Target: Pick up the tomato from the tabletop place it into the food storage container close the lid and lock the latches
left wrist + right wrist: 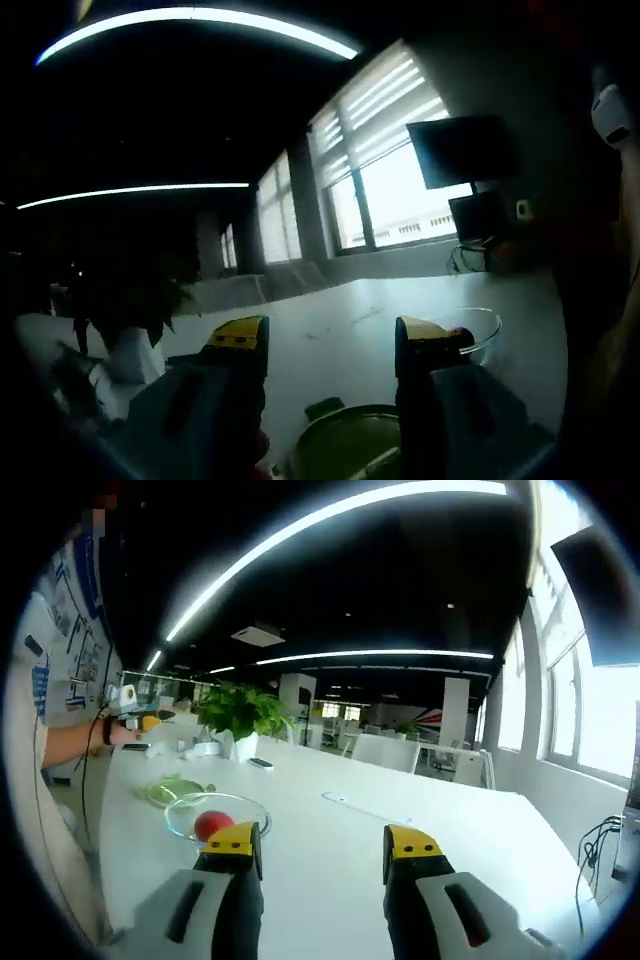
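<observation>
White office table — tomato sitting in the clear container already; both grippers gaping wide, empty. I'd be grabbing the green lid next.

Plenty of bare white table is seen ahead of the right gripper, whose jaws are held apart with nothing between them. The left side is crowded by the clear container, the green lid just beyond it and a potted plant farther back.
</observation>
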